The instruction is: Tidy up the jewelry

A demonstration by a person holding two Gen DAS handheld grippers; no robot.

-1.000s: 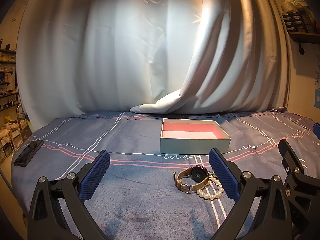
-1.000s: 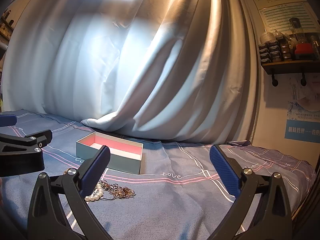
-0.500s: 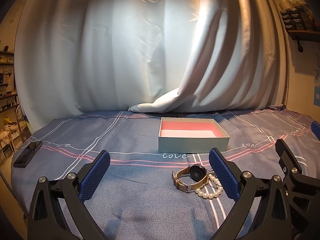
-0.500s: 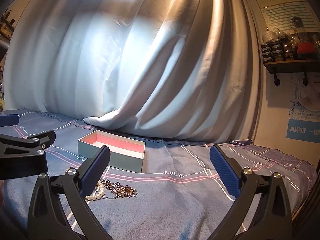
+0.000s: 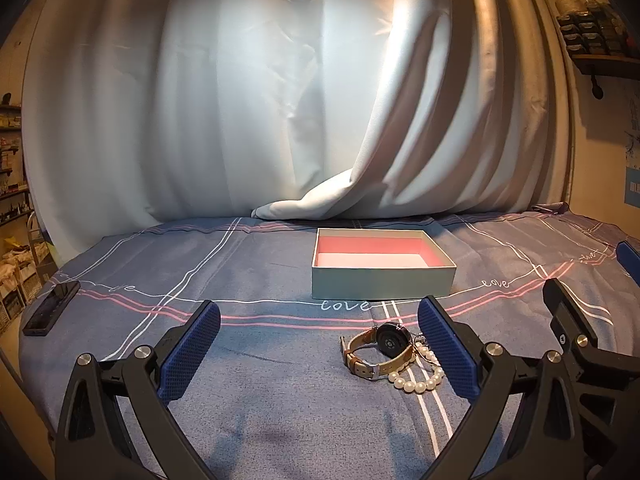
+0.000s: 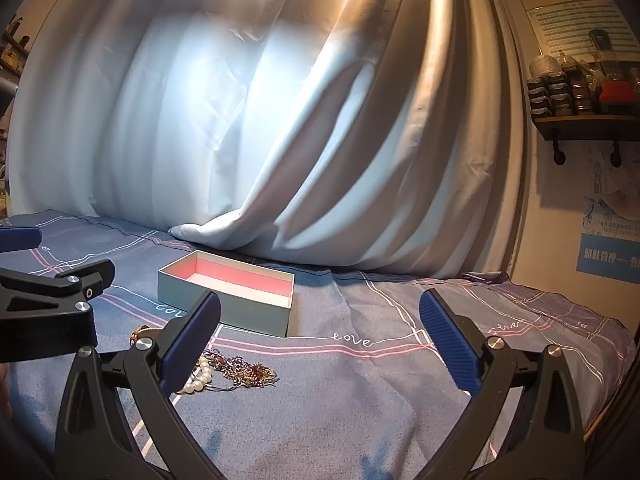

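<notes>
1. The biggest risk I see is the tangle. The wristwatch (image 5: 380,350), the pearl bracelet (image 5: 418,380) and the thin chain necklace (image 6: 248,372) lie touching each other in one little heap on the bed (image 5: 260,380), so closing on one piece could well drag another along with it or scatter the lot.
2. The bedsheet is soft and rumpled. I'd guess fingers pressed down hard could pinch fabric with the jewelry, and the fine chain would be easy to miss or drop.
3. The two grippers sit close side by side. The right gripper's frame shows at the right edge of the left wrist view, so both reaching into the heap at once could knock them together.
4. The left gripper (image 5: 320,354) hovers low over the near edge of the bed with its fingers spread wide and nothing between them. The watch lies just inside its right-side finger (image 5: 448,354), and the pearls partly slip behind that finger.
5. The right gripper (image 6: 320,348) is also spread wide and empty. The chain and pearls lie just beside its left-side finger (image 6: 192,344), off to one side rather than centred in the gap.
6. The open gift box (image 5: 382,264), pink inside and empty, sits beyond the heap toward the curtain (image 5: 280,100), apart from every piece.
</notes>
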